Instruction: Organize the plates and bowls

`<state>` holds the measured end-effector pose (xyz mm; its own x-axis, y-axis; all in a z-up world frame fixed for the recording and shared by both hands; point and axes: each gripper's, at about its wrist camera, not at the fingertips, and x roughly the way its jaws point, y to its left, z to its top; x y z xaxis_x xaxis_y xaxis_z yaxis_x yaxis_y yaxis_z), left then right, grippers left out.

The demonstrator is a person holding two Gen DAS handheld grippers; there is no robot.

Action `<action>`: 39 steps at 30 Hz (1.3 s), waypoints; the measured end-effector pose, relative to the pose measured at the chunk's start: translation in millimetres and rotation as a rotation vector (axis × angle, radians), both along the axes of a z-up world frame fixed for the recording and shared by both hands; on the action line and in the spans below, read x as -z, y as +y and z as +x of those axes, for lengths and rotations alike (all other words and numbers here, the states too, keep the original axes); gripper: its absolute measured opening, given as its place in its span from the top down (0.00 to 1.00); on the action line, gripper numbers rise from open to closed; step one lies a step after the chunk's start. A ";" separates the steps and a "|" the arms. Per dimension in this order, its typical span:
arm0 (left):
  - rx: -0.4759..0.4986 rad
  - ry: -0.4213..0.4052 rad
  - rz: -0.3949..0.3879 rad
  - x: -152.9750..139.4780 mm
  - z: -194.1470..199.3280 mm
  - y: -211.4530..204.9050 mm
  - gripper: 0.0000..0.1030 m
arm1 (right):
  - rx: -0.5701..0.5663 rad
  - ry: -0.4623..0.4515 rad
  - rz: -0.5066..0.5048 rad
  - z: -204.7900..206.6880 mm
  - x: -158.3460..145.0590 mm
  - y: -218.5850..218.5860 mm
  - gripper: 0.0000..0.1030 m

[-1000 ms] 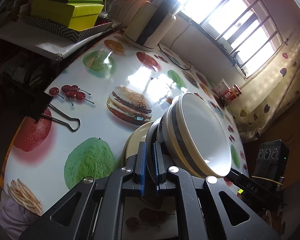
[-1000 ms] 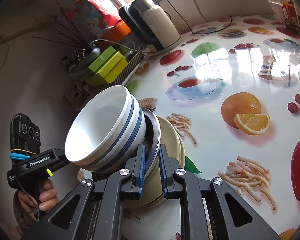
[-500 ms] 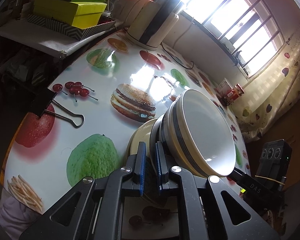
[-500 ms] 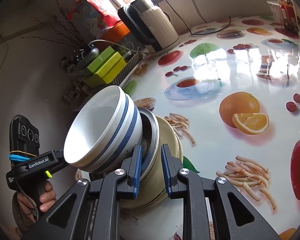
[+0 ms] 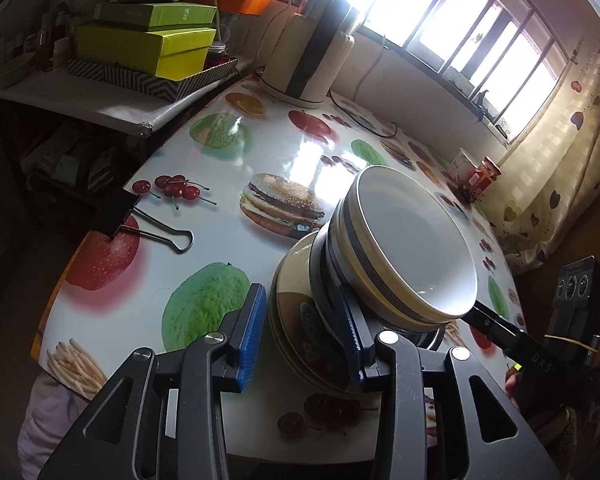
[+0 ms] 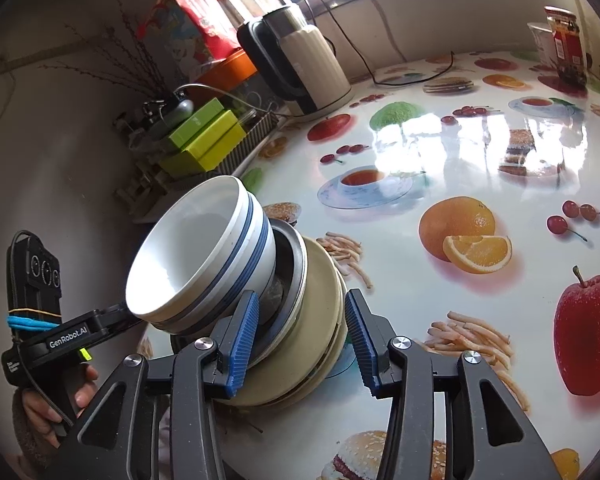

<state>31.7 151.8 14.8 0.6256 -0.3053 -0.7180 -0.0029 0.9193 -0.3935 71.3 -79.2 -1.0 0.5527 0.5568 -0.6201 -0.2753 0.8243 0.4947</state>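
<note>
Presently the stack of crockery sits near the worktop's (image 5: 228,256) front edge: two blue-banded white bowls (image 5: 416,256) nested uppermost, a steel dish (image 6: 296,256) beneath, cream plates (image 6: 320,320) at the base. Left claw (image 5: 300,332) and right claw (image 6: 296,340) have both just been opening and now stand spread astride opposite plate rims, pads apparently clear. Judgement: the stack has been set down and released.
</note>
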 end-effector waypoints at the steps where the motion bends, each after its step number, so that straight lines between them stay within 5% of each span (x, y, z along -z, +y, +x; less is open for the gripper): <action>1: -0.001 -0.003 0.007 -1.1 -2.5 -1.7 0.60 | 0.003 -0.008 -0.013 -2.0 -1.8 -0.3 0.54; 18: -0.049 -0.051 0.275 -6.4 -58.2 -44.7 0.53 | 0.028 -0.136 -0.238 -65.9 -25.0 13.6 0.44; 39: -0.074 -0.064 0.340 -1.4 -81.3 -59.9 0.53 | 0.099 -0.169 -0.373 -102.9 -17.9 33.2 0.25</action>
<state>-49.6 91.8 16.3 0.6839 -0.0077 -0.7296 -0.0595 0.9960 -0.0663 -31.6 -45.9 16.9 0.7036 0.2507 -0.6649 -0.2375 0.9649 0.1124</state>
